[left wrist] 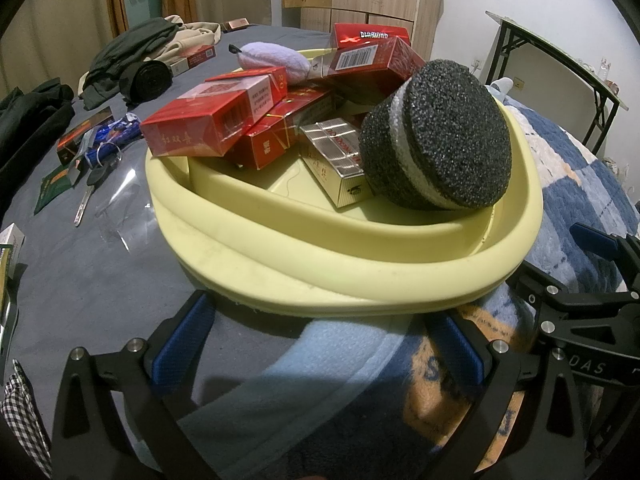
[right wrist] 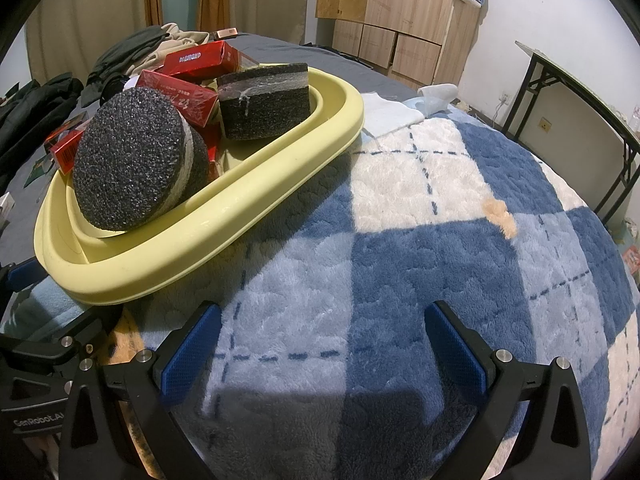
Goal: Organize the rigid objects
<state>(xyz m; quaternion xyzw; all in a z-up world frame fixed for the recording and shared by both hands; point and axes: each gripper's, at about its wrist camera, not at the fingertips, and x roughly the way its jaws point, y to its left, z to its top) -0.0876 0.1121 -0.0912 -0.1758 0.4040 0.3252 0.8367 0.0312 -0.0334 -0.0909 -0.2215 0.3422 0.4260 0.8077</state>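
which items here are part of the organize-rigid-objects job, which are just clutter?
Job: yellow basin, red cigarette packs, silver pack, round foam block, rectangular foam block, key outside it.
Clutter: dark clothes, plaid blanket, folding table.

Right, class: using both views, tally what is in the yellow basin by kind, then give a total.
In the basin, as far as can be seen:
Red boxes: 4
Silver box: 1
Foam blocks: 2
Purple plush: 1
Total: 8
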